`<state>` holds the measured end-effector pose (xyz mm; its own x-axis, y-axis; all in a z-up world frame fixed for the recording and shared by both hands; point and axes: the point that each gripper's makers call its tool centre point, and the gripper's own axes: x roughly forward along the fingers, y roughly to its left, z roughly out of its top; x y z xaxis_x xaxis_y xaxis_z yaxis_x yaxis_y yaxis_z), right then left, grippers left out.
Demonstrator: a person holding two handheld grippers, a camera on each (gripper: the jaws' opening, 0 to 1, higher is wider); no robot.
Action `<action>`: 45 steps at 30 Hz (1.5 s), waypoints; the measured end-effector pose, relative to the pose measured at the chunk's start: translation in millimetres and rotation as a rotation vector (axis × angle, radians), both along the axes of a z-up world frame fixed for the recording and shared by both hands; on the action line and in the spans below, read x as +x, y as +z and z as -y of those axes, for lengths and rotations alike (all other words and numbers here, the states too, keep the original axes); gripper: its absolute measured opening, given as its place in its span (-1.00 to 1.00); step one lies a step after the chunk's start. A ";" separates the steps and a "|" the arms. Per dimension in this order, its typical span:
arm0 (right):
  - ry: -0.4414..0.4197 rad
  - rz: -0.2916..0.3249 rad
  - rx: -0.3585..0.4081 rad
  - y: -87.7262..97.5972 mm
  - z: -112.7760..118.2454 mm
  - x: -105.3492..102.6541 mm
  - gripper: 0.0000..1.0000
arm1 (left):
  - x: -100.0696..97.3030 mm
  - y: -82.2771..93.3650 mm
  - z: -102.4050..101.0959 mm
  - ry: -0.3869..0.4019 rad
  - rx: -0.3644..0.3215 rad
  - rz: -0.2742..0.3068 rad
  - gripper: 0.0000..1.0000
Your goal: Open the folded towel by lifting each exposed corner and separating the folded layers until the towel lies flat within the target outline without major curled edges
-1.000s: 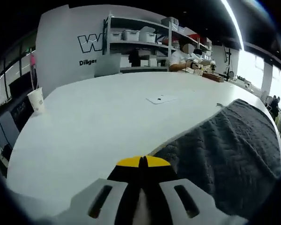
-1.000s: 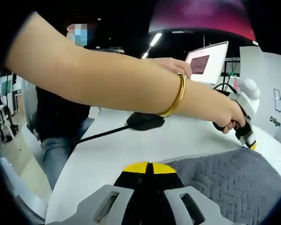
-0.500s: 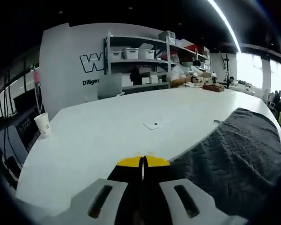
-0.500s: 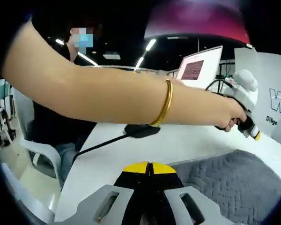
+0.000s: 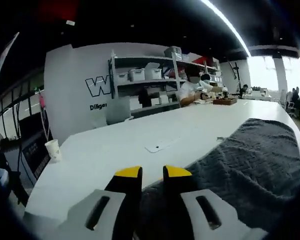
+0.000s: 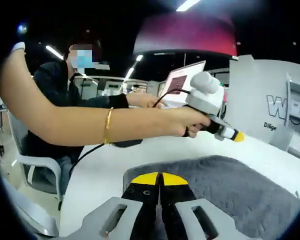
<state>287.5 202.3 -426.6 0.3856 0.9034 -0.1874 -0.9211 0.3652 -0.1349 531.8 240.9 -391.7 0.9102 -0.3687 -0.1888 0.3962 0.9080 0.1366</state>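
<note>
The dark grey textured towel (image 5: 245,160) lies on the big white worktop (image 5: 120,150). The left tool (image 5: 152,172) has its yellow tips spread apart above the towel's edge. The right tool (image 6: 160,179) has its tips pressed together, and I cannot tell if it pinches the towel.

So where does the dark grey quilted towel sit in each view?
Left gripper view: the dark grey quilted towel fills the lower right, running down to the open left tongs.
Right gripper view: it spreads across the lower centre and right, behind the shut right tongs.
Shared landmark: the white table beneath it.
</note>
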 end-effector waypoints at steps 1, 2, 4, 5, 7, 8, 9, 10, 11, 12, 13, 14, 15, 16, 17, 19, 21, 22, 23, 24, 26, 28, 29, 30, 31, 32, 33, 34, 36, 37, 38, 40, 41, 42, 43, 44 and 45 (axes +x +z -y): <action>-0.005 -0.001 0.003 1.8 5.4 0.4 -1.00 | -1.6 0.9 1.3 -0.004 -0.007 0.005 -0.66; -0.016 0.000 0.009 3.9 11.0 1.0 -1.00 | -5.9 4.5 5.1 -0.019 -0.020 0.025 -0.66; -0.036 0.005 0.018 7.5 20.1 2.2 -1.00 | -11.1 8.3 7.9 -0.027 -0.044 0.036 -0.65; -0.038 0.005 0.021 8.3 21.9 2.1 -1.00 | -13.4 9.2 9.0 -0.021 -0.065 0.034 -0.64; -0.050 0.008 0.030 11.6 32.9 1.1 -1.00 | -19.8 12.2 13.2 -0.030 -0.086 0.046 -0.61; -0.053 0.010 0.032 12.5 36.7 0.5 -1.00 | -23.5 12.8 16.3 -0.035 -0.096 0.049 -0.59; -0.057 0.012 0.035 13.2 39.1 0.5 -1.00 | -26.6 12.9 18.9 -0.041 -0.104 0.048 -0.57; -0.069 0.013 0.043 14.9 45.6 1.0 -1.00 | -29.9 11.5 22.4 -0.048 -0.105 0.042 -0.53; -0.076 0.017 0.049 16.3 52.3 0.8 -1.00 | -33.1 9.3 25.7 -0.063 -0.096 0.033 -0.50; -0.083 0.020 0.051 17.1 56.6 1.0 -1.00 | -36.4 6.3 29.2 -0.068 -0.086 0.023 -0.47; -0.096 0.041 0.051 18.5 62.6 1.5 -1.00 | -38.7 5.2 31.0 -0.072 -0.081 0.022 -0.43; -0.105 0.057 0.040 18.1 67.4 1.7 -1.00 | -41.2 4.5 33.1 -0.077 -0.077 0.024 -0.40; -0.109 0.060 0.034 17.1 71.8 0.8 -1.00 | -43.1 4.2 34.7 -0.077 -0.077 0.027 -0.34; -0.114 0.060 0.032 15.7 78.4 -1.0 -1.00 | -45.6 4.3 36.1 -0.077 -0.079 0.028 -0.29; -0.125 0.052 0.036 14.3 85.3 0.8 -1.00 | -49.4 4.4 38.3 -0.078 -0.085 0.030 -0.26; -0.145 0.049 0.037 12.9 94.6 2.5 -1.00 | -55.9 5.6 42.5 -0.086 -0.092 0.039 -0.22; -0.160 0.047 0.046 13.7 104.8 2.9 -1.00 | -61.5 7.5 46.5 -0.091 -0.088 0.056 -0.20; -0.168 0.047 0.049 14.4 110.3 3.6 -1.00 | -65.1 8.4 48.1 -0.088 -0.078 0.064 -0.18; -0.170 0.050 0.049 14.8 113.6 3.2 -1.00 | -67.7 9.5 49.2 -0.089 -0.077 0.071 -0.17; -0.176 0.050 0.048 15.2 118.9 2.9 -1.00 | -70.6 10.7 50.6 -0.092 -0.081 0.077 -0.14; -0.186 0.053 0.053 16.6 126.8 2.6 -1.00 | -78.0 12.5 55.0 -0.104 -0.100 0.080 -0.09; -0.214 0.053 0.057 18.1 137.8 4.1 -1.00 | -87.1 13.4 57.4 -0.099 -0.109 0.088 -0.06; -0.227 0.061 0.058 19.3 142.4 5.1 -0.97 | -91.4 13.8 58.6 -0.099 -0.110 0.094 -0.06; -0.241 0.061 0.060 20.1 146.8 6.7 -0.95 | -95.4 14.2 59.7 -0.099 -0.113 0.102 -0.05; -0.250 0.059 0.063 21.1 152.0 7.9 -0.93 | -100.5 14.3 61.5 -0.101 -0.118 0.106 -0.04; -0.257 0.057 0.066 21.8 155.2 9.2 -0.92 | -103.5 14.2 62.6 -0.099 -0.124 0.105 -0.03; -0.270 0.056 0.068 22.8 159.5 11.6 -0.91 | -107.1 13.9 64.0 -0.088 -0.129 0.099 -0.03; -0.282 0.056 0.068 23.6 164.1 13.8 -0.86 | -110.4 13.6 66.1 -0.085 -0.118 0.101 -0.03; -0.297 0.054 0.077 26.4 172.3 15.9 -0.73 | -115.5 14.2 69.2 -0.087 -0.108 0.100 -0.01; -0.306 0.057 0.078 27.0 175.1 16.5 -0.65 | -117.8 15.3 70.1 -0.086 -0.108 0.102 0.01; -0.324 0.063 0.074 27.6 180.5 17.9 -0.61 | -119.9 16.9 71.1 -0.086 -0.110 0.109 0.03; -0.344 0.062 0.077 27.9 190.7 20.0 -0.57 | -124.0 20.9 73.9 -0.090 -0.121 0.121 0.07; -0.353 0.058 0.080 28.0 195.0 20.6 -0.56 | -126.6 21.9 76.3 -0.092 -0.126 0.120 0.09; -0.364 0.055 0.083 28.1 200.2 21.1 -0.55 | -128.4 20.7 78.8 -0.097 -0.124 0.112 0.10; -0.382 0.053 0.084 27.9 207.3 22.4 -0.53 | -131.1 17.3 82.5 -0.096 -0.127 0.094 0.10; -0.400 0.050 0.080 26.1 214.1 23.7 -0.50 | -133.8 14.9 86.0 -0.101 -0.125 0.089 0.10; -0.399 0.053 0.077 25.5 215.4 23.9 -0.46 | -136.4 12.9 90.0 -0.109 -0.120 0.088 0.11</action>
<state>311.4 -13.1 -401.0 0.7162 0.6913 -0.0954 -0.6973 0.7037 -0.1363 395.4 150.8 -378.9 0.8747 -0.4811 -0.0587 0.4844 0.8722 0.0685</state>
